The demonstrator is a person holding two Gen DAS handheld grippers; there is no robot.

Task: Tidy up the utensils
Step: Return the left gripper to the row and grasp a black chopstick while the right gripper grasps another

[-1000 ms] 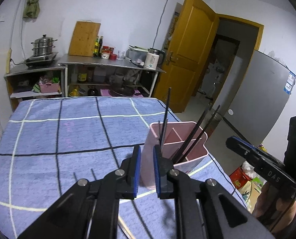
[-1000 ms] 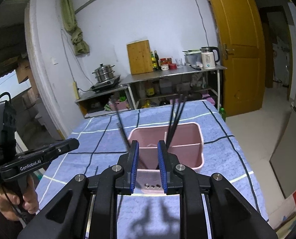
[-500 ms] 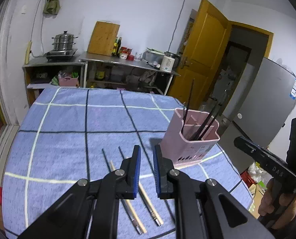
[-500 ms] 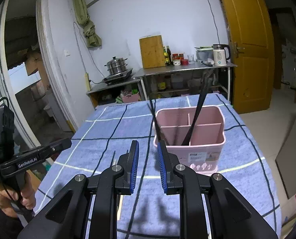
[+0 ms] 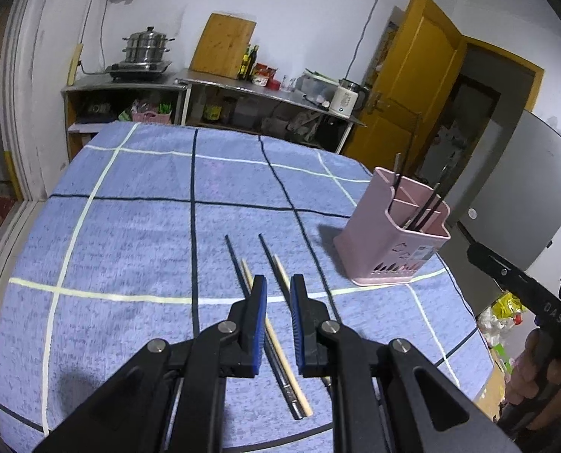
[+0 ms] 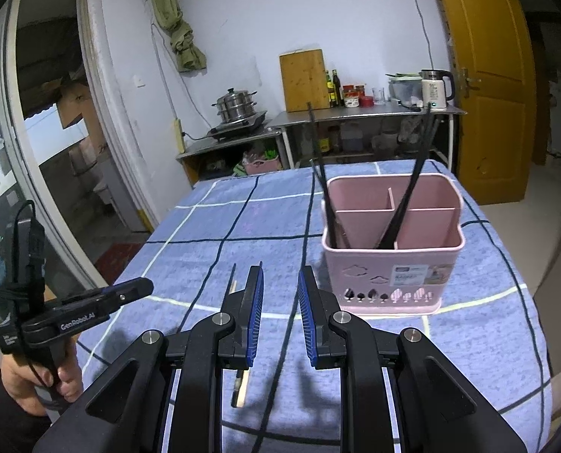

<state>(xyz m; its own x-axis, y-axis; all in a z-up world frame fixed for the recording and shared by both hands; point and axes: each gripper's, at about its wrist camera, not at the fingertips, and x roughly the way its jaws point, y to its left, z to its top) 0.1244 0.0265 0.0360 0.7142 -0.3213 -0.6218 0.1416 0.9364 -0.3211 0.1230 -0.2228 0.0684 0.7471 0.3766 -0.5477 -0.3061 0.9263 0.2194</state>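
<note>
Both my tongs, left and right, have pulled back from the pink utensil holder, slightly parted and empty, above the remaining chopsticks.

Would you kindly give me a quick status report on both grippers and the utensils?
Left gripper open, empty, above loose chopsticks on the tablecloth. Right gripper open, empty. Pink holder upright, holds dark chopsticks. Nothing in the way.
</note>
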